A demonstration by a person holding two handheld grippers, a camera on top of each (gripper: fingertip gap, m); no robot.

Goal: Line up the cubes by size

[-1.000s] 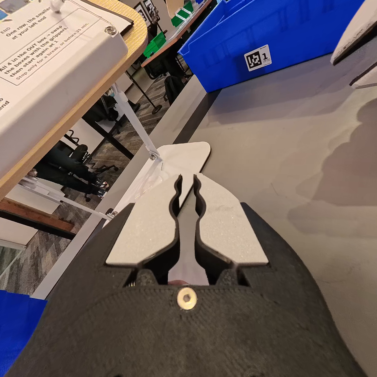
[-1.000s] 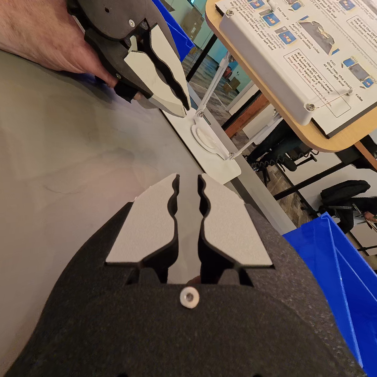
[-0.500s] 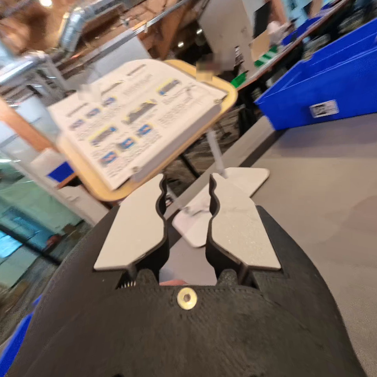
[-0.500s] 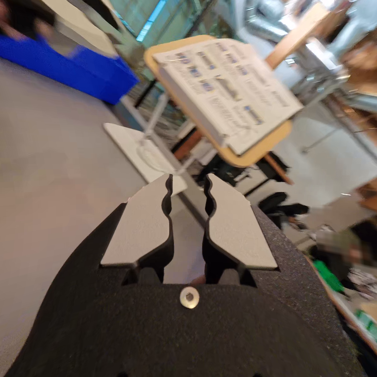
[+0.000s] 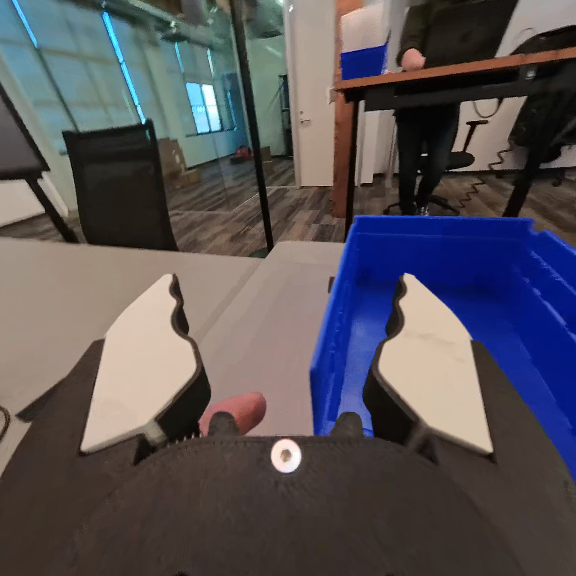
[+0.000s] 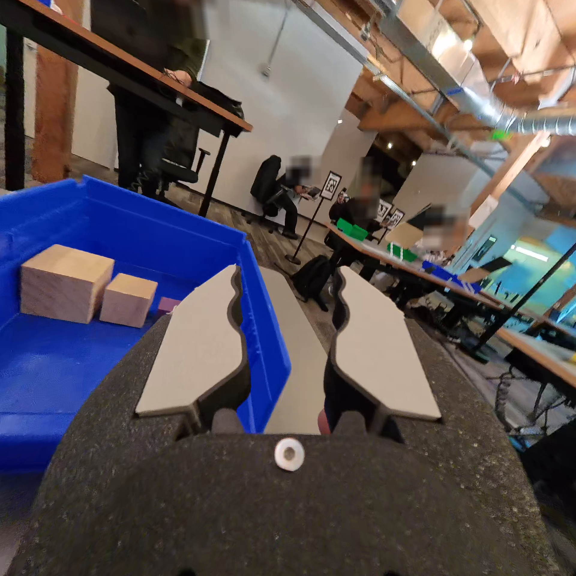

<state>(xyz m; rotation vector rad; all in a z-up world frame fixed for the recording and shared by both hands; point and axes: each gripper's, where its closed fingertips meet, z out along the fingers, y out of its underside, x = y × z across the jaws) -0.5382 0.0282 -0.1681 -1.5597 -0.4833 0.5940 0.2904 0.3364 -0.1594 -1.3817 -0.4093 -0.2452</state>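
Left gripper: spread wide, bare, straddling the blue plastic bin wall.
Right gripper: parted, bare, tilted over the rim.
Wooden cubes: resting inside the bin, near its back wall.

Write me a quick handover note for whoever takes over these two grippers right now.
Left gripper: wide open, nothing in it, aimed at the near wall of the blue bin.
Right gripper: open, nothing in it, straddling the bin's side wall.
Cubes: the large wooden cube and the smaller wooden cube sit side by side in the bin; a purple block shows partly behind the right gripper.
Done: nothing lined up on the grey table.
Left: take the cubes out, line them up by size.
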